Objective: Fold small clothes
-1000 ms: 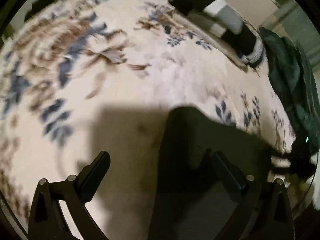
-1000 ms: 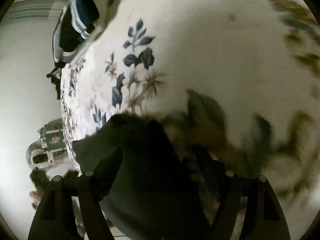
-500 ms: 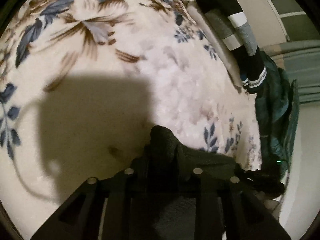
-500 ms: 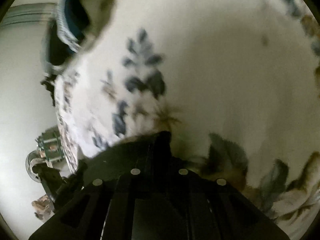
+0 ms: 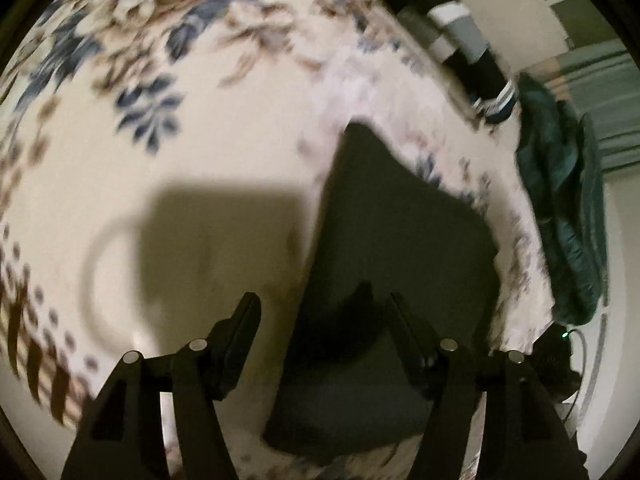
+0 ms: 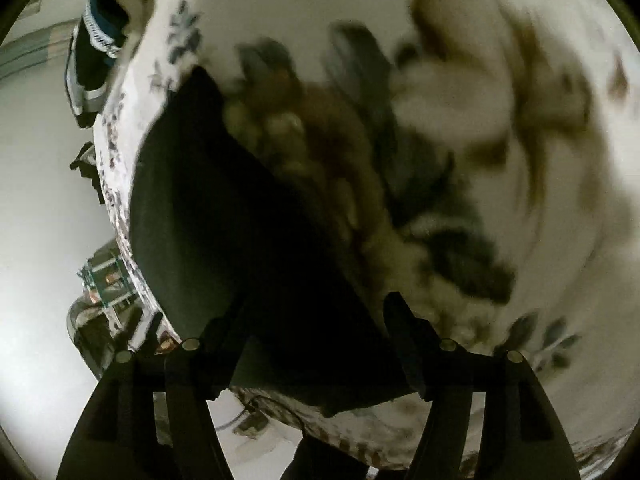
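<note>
Our left gripper (image 5: 320, 320) has its two black fingers (image 5: 240, 332) well apart, and the jaws are opening. A raised fold of the dark, flat fabric garment (image 5: 400, 248) stands between them, nearer the right finger; we see no pad pressing on it. The left finger hangs over bare bedding.

Our right gripper (image 6: 316, 320) also has its jaws opening. The same dark garment (image 6: 224, 216) lies under and between its fingers (image 6: 404, 336), but the area is deep in shadow, so we cannot tell whether either pad touches the cloth.

The dark garment lies spread flat on the cream bedspread with blue and brown floral print (image 5: 120, 200), close to one edge of the bed. In the left wrist view it tapers to a point away from the gripper; in the right wrist view it runs along the bedspread edge (image 6: 116, 184).

Further out, a folded pile of black, white and grey striped clothes (image 5: 460, 40) sits near the far edge of the bedspread, well apart from the dark garment. The right wrist view shows this pile at the upper left (image 6: 92, 52). A crumpled teal cloth (image 5: 560, 208) hangs beside the bed edge. Both views are motion-blurred.
</note>
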The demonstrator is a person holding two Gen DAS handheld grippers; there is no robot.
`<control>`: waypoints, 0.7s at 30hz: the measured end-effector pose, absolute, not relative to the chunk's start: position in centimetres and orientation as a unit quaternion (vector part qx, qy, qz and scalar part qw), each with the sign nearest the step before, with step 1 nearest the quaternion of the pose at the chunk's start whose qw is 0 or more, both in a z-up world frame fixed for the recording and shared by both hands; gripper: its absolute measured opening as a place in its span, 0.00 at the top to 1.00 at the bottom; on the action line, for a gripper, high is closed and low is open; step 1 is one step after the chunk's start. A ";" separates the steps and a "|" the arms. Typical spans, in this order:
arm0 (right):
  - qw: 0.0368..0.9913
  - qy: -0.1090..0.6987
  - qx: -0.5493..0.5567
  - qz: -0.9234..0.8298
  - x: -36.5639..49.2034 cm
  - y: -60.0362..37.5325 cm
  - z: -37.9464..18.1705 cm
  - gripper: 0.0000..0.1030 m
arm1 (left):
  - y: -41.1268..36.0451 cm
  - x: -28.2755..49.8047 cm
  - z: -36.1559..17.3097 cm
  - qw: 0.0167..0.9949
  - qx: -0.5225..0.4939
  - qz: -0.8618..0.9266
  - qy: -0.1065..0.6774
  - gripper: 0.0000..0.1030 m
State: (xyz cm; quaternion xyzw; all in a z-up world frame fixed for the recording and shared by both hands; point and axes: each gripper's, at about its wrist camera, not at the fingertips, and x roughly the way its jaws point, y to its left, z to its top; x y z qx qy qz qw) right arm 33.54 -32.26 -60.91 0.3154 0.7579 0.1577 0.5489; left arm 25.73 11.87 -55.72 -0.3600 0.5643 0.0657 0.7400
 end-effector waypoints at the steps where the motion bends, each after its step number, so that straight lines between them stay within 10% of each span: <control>1: 0.558 0.746 0.328 0.157 33.2 -32.3 -60.8 0.89 | 11.6 25.2 -56.1 0.734 -0.362 0.067 0.571 0.40; 10: 0.630 0.703 0.311 0.110 29.6 -34.0 -53.5 0.93 | 10.2 24.6 -55.4 0.734 -0.361 0.050 0.573 0.40; 18: 0.590 0.747 0.297 0.077 28.3 -35.9 -58.5 0.90 | 10.5 25.4 -56.2 0.729 -0.370 0.037 0.574 0.40; 21: 0.584 0.749 0.300 0.094 29.6 -36.3 -58.3 0.47 | 10.9 25.5 -56.3 0.732 -0.379 0.030 0.566 0.40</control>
